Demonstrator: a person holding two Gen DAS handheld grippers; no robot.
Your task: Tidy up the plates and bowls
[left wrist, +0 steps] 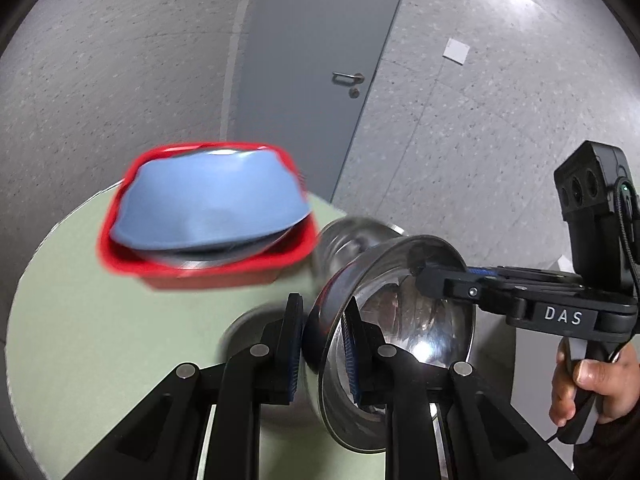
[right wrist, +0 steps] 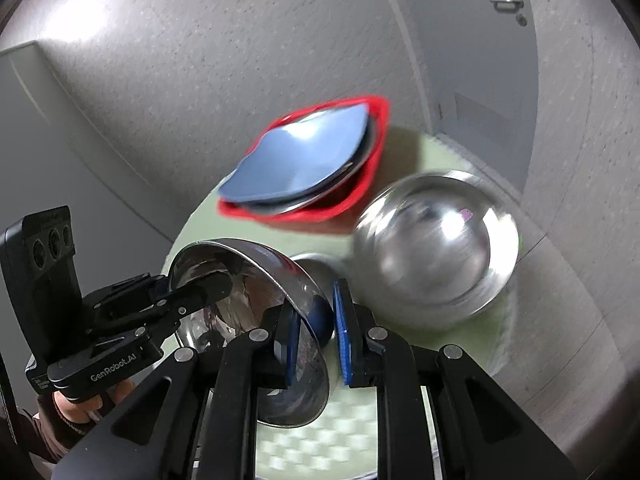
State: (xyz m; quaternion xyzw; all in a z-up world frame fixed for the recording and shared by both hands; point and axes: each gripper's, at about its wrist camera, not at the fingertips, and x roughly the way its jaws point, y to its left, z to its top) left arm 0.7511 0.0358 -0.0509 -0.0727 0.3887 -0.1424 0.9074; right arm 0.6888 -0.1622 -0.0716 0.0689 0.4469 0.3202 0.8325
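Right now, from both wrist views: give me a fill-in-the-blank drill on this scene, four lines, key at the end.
1. Both hand-held grippers pinch the rim of one tilted shiny ____ bowl.
2. The blue plate sits in a ____ square tray.
3. The round table is pale ____.
4. A second steel bowl rests on the ____.

Missing: steel; red; green; table

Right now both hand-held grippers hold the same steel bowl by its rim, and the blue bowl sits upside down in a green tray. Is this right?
Not quite: the tray is red, not green; green is the table, as the left wrist view shows. The rest holds: left hand-held gripper and right hand-held gripper both pinch the steel bowl, and the blue bowl lies inverted.
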